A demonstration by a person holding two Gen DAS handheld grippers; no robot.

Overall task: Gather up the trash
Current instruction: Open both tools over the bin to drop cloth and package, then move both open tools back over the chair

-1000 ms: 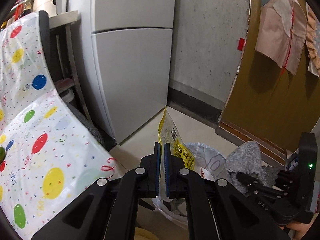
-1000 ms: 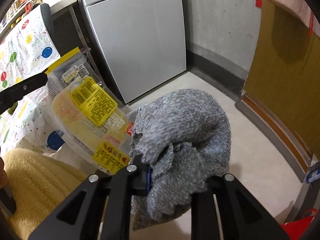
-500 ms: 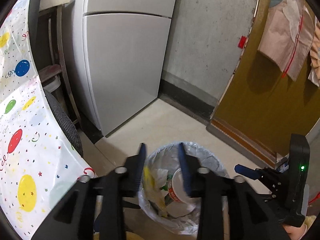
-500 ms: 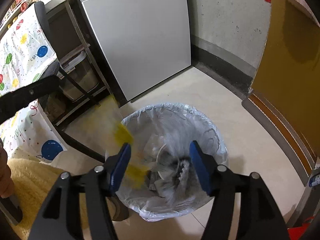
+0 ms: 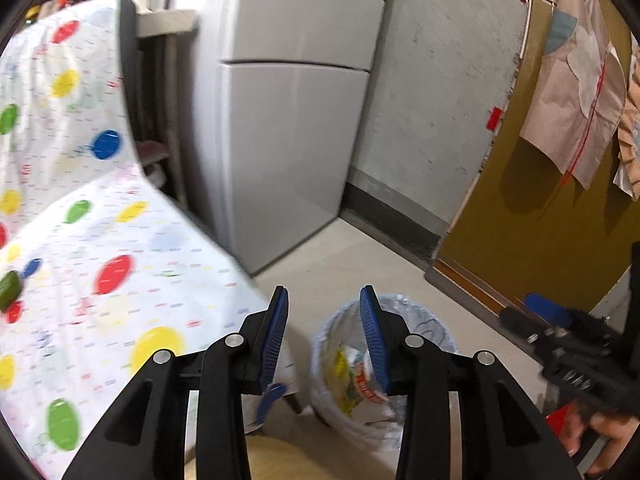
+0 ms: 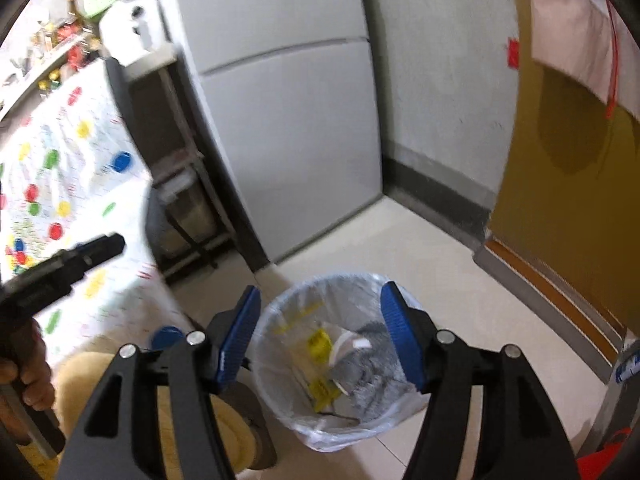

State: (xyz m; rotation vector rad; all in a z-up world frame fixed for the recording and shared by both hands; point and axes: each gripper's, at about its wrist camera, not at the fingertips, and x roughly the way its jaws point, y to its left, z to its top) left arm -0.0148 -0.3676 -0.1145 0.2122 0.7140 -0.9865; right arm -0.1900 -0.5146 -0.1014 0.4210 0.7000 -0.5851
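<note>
Left gripper [image 5: 323, 334]: blue-padded fingers [image 5: 275, 336] spread, its jaws having just opened, nothing between them. Right gripper [image 6: 322, 330]: fingers [image 6: 400, 334] spread wider, likewise just opened and bare. A hand [image 6: 28, 372] grips the left tool's handle at the right-wrist view's left edge. Bin [image 6: 280, 392]: round, lined with a clear plastic bag, standing on the pale tiled floor [image 6: 432, 264] below both grippers. Contents: clear wrapper with yellow labels [image 6: 318, 346] toward the left; crumpled grey knit cloth [image 6: 370, 376] toward the right, both inside the liner; a printed paper cup [image 5: 362, 384] shows in the left-wrist view. Table [image 5: 120, 272]: just left of the bin, draped in a white cloth with coloured balloons. Beyond: grey two-door refrigerator [image 6: 296, 132], then a concrete wall [image 6: 448, 80] and an ochre door [image 6: 568, 184].
</note>
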